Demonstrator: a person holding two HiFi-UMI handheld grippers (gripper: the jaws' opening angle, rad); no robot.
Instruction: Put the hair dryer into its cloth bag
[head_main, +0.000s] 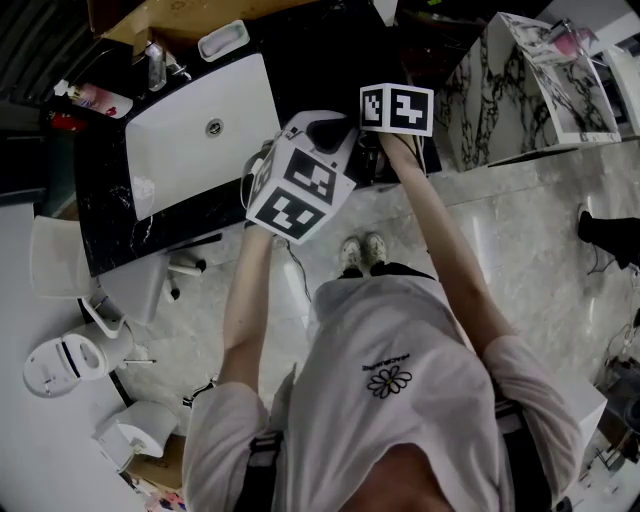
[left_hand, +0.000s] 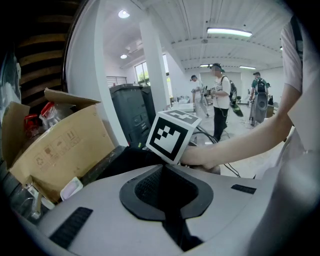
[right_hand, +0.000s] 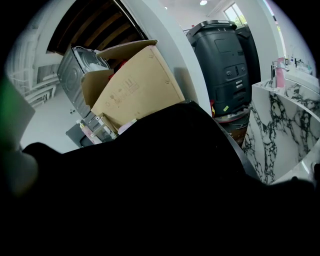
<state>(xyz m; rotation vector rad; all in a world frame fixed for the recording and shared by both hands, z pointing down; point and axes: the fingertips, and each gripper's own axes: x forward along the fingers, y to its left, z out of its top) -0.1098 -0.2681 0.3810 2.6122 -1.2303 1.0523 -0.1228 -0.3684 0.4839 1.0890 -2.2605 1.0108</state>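
The black cloth bag (right_hand: 165, 165) fills most of the right gripper view and hides that gripper's jaws. In the left gripper view the bag (left_hand: 120, 160) lies bunched on the counter just beyond my grey jaws. My left gripper (left_hand: 172, 222) is shut, with a strip of the black cloth pinched between its jaws. My right gripper (left_hand: 172, 135) shows there by its marker cube and the hand on it, its tips buried in the cloth. In the head view both marker cubes (head_main: 300, 185) (head_main: 397, 108) hang close together over the counter's edge. I cannot make out the hair dryer.
A white sink (head_main: 200, 130) is set in the black counter (head_main: 110, 210). A cardboard box (left_hand: 60, 145) and a dark bin (left_hand: 132, 115) stand behind it. A marbled cabinet (head_main: 510, 90) is to the right. Several people (left_hand: 220, 100) stand far off.
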